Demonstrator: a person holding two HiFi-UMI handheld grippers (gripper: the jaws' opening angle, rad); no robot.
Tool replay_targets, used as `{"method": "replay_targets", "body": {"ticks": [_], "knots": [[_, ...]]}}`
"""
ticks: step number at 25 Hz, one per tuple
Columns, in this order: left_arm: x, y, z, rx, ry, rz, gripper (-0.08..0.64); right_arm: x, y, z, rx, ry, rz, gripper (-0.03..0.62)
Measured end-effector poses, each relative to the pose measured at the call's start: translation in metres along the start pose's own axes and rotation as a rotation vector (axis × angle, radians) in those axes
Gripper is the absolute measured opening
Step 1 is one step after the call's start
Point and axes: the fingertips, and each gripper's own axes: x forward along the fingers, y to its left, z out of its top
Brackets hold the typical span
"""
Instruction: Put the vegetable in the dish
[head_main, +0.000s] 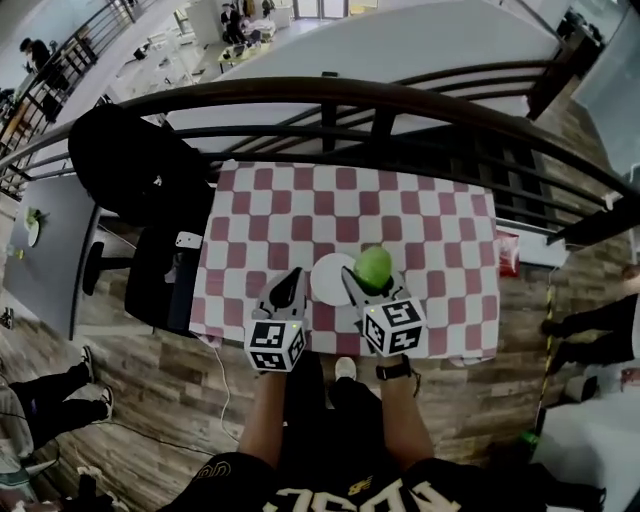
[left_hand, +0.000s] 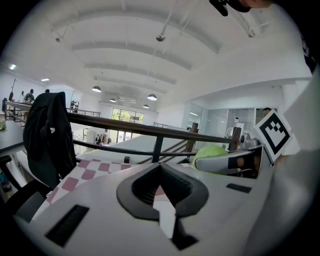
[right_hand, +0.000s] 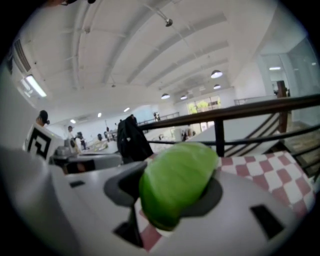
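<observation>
A round green vegetable (head_main: 373, 264) is clamped between the jaws of my right gripper (head_main: 371, 274), which is shut on it above the red-and-white checked table (head_main: 420, 215). It hangs over the right edge of a white dish (head_main: 326, 279) near the table's front edge. In the right gripper view the vegetable (right_hand: 176, 186) fills the space between the jaws of the right gripper (right_hand: 172, 192). My left gripper (head_main: 289, 277) hovers just left of the dish, shut and holding nothing. The left gripper view shows the left gripper (left_hand: 160, 167) with its tips together, and the vegetable (left_hand: 215, 151) to the right.
A dark railing (head_main: 400, 100) runs behind the table's far edge. A black jacket (head_main: 130, 165) hangs over a chair at the left. A red packet (head_main: 508, 252) lies at the table's right edge. People's feet (head_main: 575, 325) stand on the wooden floor to the right.
</observation>
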Motion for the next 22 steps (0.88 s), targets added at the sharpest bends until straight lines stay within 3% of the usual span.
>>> {"method": "replay_targets", "body": {"ticks": [5,10,16,22], "knots": [[0.031,0.016,-0.028,-0.045,0.076,-0.043,0.018,0.034,-0.012,-0.057,0.093,0.146,-0.01,0.204],[0.058,0.042,-0.049,-0.084,0.128,-0.05,0.018,0.069,-0.006,-0.096,0.183,0.229,0.068,0.205],[0.064,0.06,-0.071,-0.122,0.168,-0.045,0.018,0.097,0.01,-0.126,0.26,0.272,0.147,0.204],[0.064,0.076,-0.082,-0.142,0.184,-0.03,0.018,0.124,0.025,-0.134,0.346,0.247,0.235,0.204]]}}
